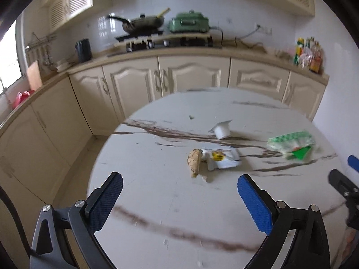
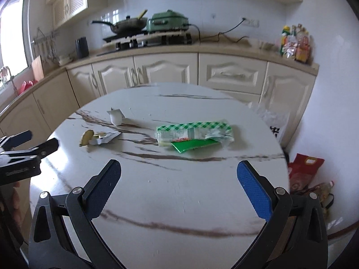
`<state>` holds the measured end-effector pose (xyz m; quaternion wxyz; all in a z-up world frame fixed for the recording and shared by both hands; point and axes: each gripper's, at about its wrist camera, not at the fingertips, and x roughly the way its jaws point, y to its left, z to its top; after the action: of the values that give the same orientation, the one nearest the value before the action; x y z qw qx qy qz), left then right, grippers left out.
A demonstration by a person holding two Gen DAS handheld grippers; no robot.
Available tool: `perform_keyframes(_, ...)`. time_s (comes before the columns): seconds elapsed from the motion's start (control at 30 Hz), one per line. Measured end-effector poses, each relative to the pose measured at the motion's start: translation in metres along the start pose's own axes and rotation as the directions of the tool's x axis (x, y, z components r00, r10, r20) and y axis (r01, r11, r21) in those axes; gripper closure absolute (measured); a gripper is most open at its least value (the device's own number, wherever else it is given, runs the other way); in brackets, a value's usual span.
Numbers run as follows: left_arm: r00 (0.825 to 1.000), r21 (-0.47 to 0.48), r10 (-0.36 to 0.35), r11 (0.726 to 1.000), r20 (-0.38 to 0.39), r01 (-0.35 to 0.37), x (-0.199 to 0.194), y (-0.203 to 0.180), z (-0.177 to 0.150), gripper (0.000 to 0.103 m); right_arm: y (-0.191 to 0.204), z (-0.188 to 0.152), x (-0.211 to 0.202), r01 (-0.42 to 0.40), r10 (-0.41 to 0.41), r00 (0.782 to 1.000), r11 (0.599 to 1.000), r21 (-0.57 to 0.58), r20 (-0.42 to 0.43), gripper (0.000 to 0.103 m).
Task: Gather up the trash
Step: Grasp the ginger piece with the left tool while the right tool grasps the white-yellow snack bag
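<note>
The left gripper (image 1: 180, 187) hangs over the round white marble table (image 1: 157, 201) with its blue fingers wide apart, holding nothing; the right gripper (image 2: 179, 174) is the same; the trash lies past them: a green checked plastic wrapper (image 2: 194, 132), a small white plastic cup (image 2: 115, 117), a torn white packet (image 1: 221, 159) touching a brown crumbly snack (image 1: 194, 162).

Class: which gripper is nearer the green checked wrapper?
Right. The right gripper faces the green checked wrapper directly; the left gripper sits further left, facing the peel.
</note>
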<state>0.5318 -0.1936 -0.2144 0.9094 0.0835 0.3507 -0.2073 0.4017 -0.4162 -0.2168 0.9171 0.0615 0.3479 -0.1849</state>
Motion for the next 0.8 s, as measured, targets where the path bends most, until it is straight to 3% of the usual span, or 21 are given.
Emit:
perform_keyframes(0.17, 0.997, -0.024, -0.017, 1.0, -0.078, 0.015, 0.076, 0.003, 0.025, 0.028, 0.007, 0.013, 0.027, -0.014, 0.013, 1.0, 0.999, -0.032, -0.025, 0.0)
perform_keyframes(0.43, 0.988, -0.027, -0.054, 0.998, -0.145, 0.051, 0.13, 0.005, 0.041, 0.042, 0.021, 0.025, 0.053, -0.045, 0.041, 0.998, 0.997, -0.063, -0.056, 0.0)
perform_keyframes(0.5, 0.988, -0.02, -0.067, 0.998, -0.14, 0.065, 0.139, 0.005, 0.047, 0.054, 0.026, 0.025, 0.056, -0.05, 0.045, 0.997, 0.996, -0.069, -0.064, 0.0)
perform_keyframes(0.57, 0.987, -0.004, -0.091, 0.996, -0.132, 0.091, 0.144, 0.003, 0.05, 0.085, 0.032, 0.025, 0.057, -0.061, 0.056, 0.996, 0.995, -0.076, -0.069, 0.0)
perform_keyframes(0.8, 0.987, -0.001, -0.113, 0.994, -0.118, 0.113, 0.128, 0.012, 0.034, 0.087, 0.061, 0.03, 0.065, -0.094, 0.083, 0.991, 0.989, -0.114, -0.103, 0.0)
